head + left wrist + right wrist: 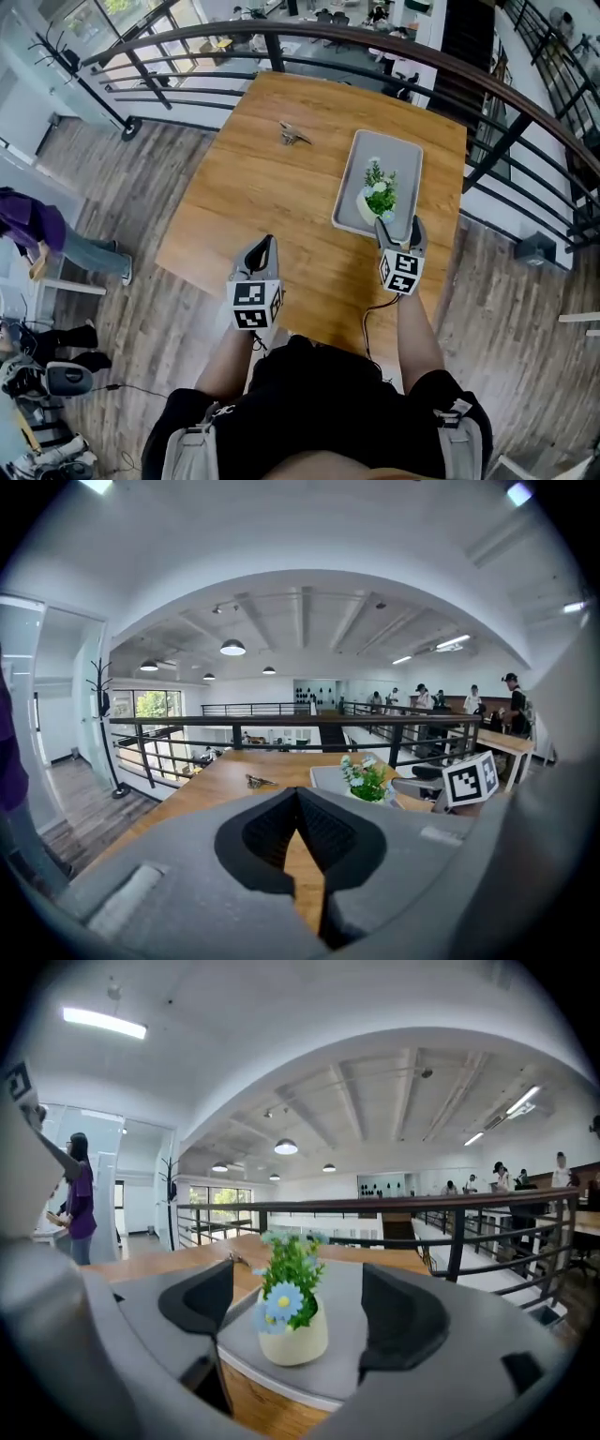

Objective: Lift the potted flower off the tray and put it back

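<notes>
From the head view, the pot (378, 201) sat on the tray (398, 155), far right on the bench (272, 178), with the right claw (400, 228) just near it. In the left gripper view, the left claw (298, 799) had its jaws together, empty. In the right gripper view, the jaws were spread and the pot stood untouched ahead. This was probably the reach; the next move called for advancing and clamping.

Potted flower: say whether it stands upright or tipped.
Upright. The potted flower stands base-down on the grey tray, stems rising straight up.

We see the potted flower (378, 195) standing upright: rounded cream pot, green leaves, pale blue blooms with yellow centres. It sits on the tray (401, 150), toward the tray's end nearer the person. The tray is grey, rectangular and shallow-rimmed, and lies flat on the wooden surface (272, 187).
</notes>
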Demonstrator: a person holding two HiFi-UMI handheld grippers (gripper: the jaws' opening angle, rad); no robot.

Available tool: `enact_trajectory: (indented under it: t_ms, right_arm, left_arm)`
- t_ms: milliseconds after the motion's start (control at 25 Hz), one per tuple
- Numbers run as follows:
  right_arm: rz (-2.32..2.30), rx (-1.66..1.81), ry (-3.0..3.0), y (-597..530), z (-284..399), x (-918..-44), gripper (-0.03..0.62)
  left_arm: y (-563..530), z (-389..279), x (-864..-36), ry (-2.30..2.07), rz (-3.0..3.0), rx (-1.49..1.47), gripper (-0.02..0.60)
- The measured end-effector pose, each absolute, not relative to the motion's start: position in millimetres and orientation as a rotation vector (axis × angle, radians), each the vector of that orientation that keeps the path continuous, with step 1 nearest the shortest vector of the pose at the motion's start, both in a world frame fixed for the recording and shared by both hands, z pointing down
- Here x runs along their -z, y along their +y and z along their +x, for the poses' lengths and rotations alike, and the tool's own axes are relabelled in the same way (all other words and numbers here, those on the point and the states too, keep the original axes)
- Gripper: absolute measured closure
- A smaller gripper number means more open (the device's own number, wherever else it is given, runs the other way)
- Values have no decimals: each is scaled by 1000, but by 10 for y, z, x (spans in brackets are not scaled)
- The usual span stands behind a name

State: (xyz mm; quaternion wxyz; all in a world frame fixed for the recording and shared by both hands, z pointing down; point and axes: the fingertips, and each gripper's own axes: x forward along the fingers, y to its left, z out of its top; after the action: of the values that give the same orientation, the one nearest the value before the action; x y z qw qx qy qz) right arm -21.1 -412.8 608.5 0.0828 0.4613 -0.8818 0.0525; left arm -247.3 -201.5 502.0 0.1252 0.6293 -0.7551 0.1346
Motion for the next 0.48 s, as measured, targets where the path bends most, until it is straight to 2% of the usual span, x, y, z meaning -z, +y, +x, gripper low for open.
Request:
enact_trajectory:
  t_ms: [120,160,200,320,360,480]
  right_arm:
    - [1423,-116,-2715,-3870,-127,-5560,174]
    - [1450,-102,-2728,-3793,-93,-5391,199]
    - [1488,-83,-2728,-3723,-46,-5228,253]
    - [1635,9,-2677,-3538,145,-4779,535]
    - [1665,37,-2669,-3471,187,-4646,599]
    - [1710,65,-2689,-3269,252,-4339,599]
  left_arm:
    - [-2130,-2381,-4952,-2161,1910,-351,566]
    - [-2167,-2348,-4928,-2146,1938,-338,566]
    - [-2205,-2310,-4901,-2130,1965,-325,566]
    - [-2337,-2156,-4817,-2083,2047,-282,566]
    - [-2383,-2101,-4788,-2070,2073,-270,566]
    - [-2506,-1947,-4690,-2034,2147,-237,566]
